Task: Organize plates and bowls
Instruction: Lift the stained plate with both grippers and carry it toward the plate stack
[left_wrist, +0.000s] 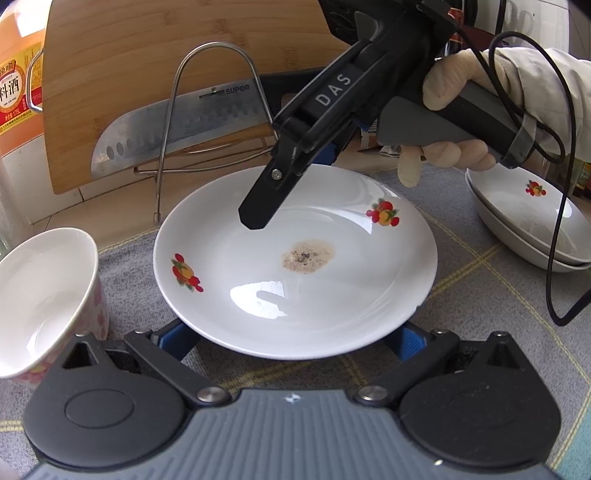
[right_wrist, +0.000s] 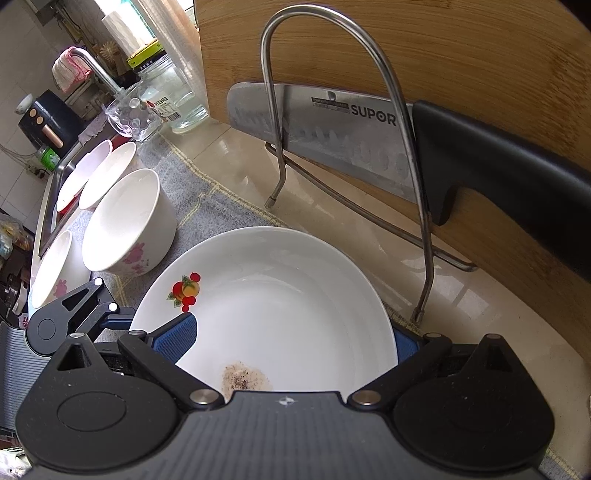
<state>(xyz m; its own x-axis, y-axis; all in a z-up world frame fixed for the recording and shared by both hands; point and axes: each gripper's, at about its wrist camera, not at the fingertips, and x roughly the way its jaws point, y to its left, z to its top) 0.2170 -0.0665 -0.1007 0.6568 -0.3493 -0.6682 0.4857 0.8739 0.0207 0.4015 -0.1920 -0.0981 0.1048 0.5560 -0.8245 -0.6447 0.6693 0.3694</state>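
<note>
A white plate (left_wrist: 295, 295) with fruit prints and a brown stain lies on the grey cloth. My left gripper (left_wrist: 290, 343) stands open, and the plate's near rim covers both its blue-padded fingers. A gloved hand holds my right gripper (left_wrist: 295, 184) over the plate's far rim, jaws open, with one finger above the plate and the other outside the rim. In the right wrist view the plate (right_wrist: 280, 295) fills the gap of the right gripper (right_wrist: 291, 336), and the left gripper (right_wrist: 110, 317) sits at its left rim. White floral bowls (right_wrist: 125, 225) stand to the left.
Behind the plate stands a wire rack (left_wrist: 214, 110) holding a cleaver (left_wrist: 177, 125) and a bamboo cutting board (left_wrist: 147, 55). Two stacked fruit-print plates (left_wrist: 528, 218) sit on the right, a floral bowl (left_wrist: 37, 295) on the left. A sink (right_wrist: 51, 184), glass jar (right_wrist: 173, 92) and tumbler (right_wrist: 129, 118) lie far left.
</note>
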